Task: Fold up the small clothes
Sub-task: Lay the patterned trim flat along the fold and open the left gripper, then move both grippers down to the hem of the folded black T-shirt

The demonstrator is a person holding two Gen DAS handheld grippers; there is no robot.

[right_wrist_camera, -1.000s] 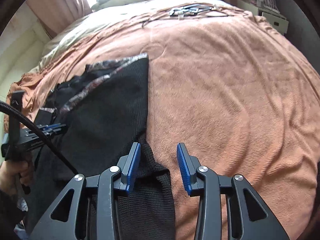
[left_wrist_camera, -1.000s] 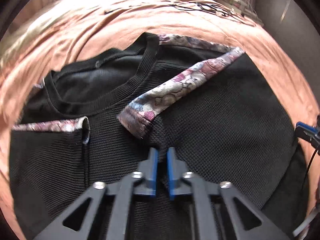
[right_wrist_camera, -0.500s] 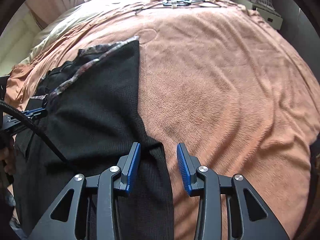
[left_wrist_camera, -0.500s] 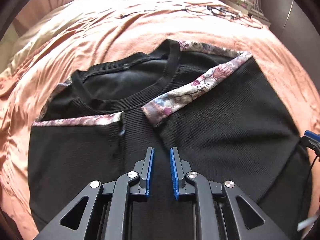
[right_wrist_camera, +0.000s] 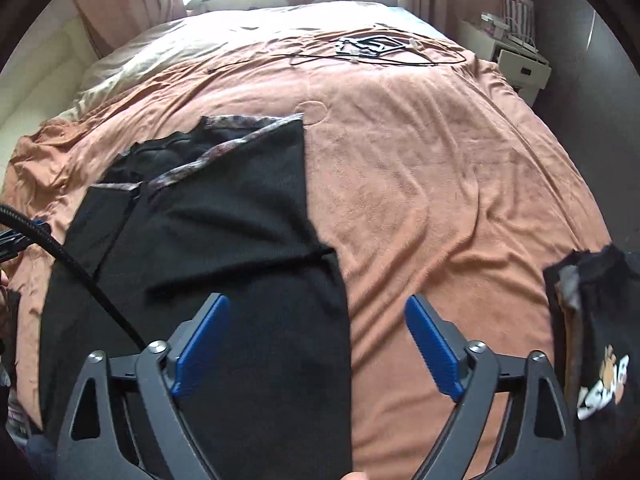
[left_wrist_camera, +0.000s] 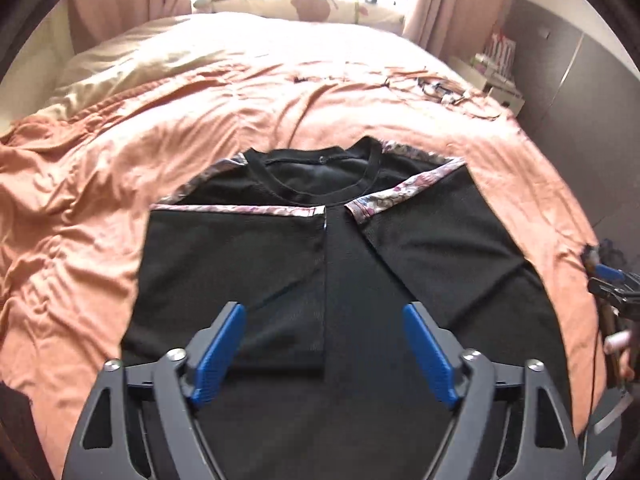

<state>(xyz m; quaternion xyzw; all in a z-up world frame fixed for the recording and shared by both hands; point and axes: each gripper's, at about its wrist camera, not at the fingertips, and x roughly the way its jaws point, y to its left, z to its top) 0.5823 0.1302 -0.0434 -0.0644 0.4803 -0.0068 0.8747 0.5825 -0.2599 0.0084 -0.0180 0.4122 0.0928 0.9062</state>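
Orange bedspread (left_wrist_camera: 360, 112), cables (right_wrist_camera: 372, 46) (perhaps), nightstand (right_wrist_camera: 520, 66)

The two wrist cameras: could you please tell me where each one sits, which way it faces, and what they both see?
Left wrist: sits on the left hand-held gripper, angled down over the black top with floral trim on the orange bedspread; its open blue fingers show, and the right hand-held gripper at the right edge.
Right wrist: sits on the right hand-held gripper, over the top's right edge; its open fingers show, plus another dark garment.
Shared: the top, bedspread and window-side pillows.
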